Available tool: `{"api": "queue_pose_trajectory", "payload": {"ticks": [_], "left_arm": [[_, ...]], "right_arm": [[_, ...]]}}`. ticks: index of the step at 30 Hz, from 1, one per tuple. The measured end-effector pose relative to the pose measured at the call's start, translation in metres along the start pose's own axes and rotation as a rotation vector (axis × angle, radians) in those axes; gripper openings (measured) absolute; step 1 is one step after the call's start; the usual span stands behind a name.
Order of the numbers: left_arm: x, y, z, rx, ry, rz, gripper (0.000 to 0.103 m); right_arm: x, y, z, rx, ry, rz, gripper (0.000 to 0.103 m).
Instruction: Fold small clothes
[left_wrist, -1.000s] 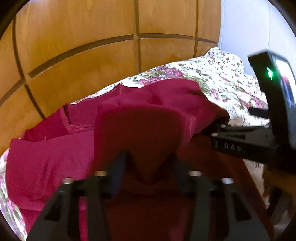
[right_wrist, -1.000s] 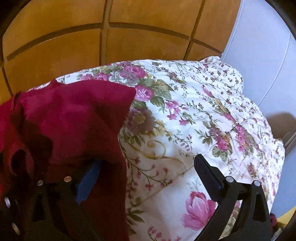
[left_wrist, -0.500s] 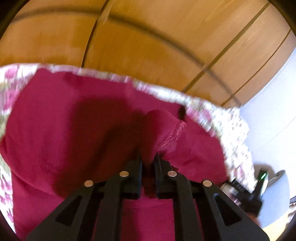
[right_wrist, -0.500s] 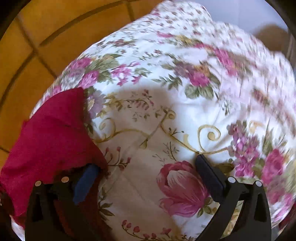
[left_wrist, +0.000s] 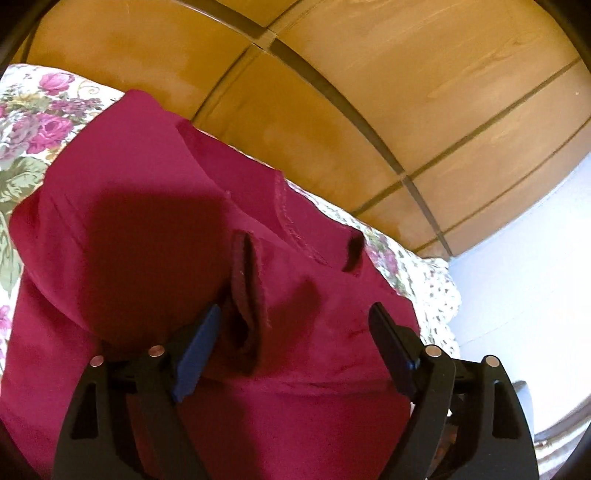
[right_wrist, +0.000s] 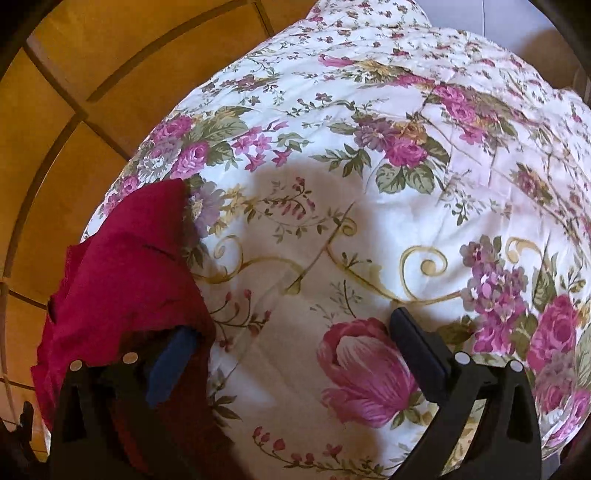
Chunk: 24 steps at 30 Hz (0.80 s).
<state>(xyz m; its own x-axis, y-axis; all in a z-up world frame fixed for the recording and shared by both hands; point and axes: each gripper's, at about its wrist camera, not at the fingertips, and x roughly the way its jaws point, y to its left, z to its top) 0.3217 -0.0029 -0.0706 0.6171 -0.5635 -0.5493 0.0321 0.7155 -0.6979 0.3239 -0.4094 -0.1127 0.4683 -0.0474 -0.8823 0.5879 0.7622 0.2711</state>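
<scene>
We seem between folds: both the left gripper (left_wrist: 295, 325) and right gripper (right_wrist: 291, 336) have jaws wide (holding nothing), so next we regrip the crimson garment (left_wrist: 147, 229) on the bed (right_wrist: 369, 221).

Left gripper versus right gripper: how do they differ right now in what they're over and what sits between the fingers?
The left gripper hangs over the red garment, with a raised fold of it between its fingers; the right gripper hangs mostly over the bare floral quilt, with only quilt in its gap. The garment fills the left wrist view, but only the left edge of the right one, near that gripper's left finger. Both are open, gripping nothing.
</scene>
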Motion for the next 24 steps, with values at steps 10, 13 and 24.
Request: {"api": "queue_pose_trajectory", "payload": {"ticks": [10,13,24], "left_arm": [[0.036,-0.018,-0.006,0.178,0.105,0.255,0.007],[0.015,-0.012,0.009,0.108,0.083,0.188,0.006],[-0.001,0.016,-0.009,0.211,0.071,0.15,0.042]], "right_arm": [[-0.016,0.018,-0.006,-0.096,-0.071,-0.008,0.101],[-0.033,0.003,-0.003,-0.033,-0.123,-0.081,0.101],[-0.042,0.022,-0.01,-0.095,-0.142,0.084,0.101]]}}
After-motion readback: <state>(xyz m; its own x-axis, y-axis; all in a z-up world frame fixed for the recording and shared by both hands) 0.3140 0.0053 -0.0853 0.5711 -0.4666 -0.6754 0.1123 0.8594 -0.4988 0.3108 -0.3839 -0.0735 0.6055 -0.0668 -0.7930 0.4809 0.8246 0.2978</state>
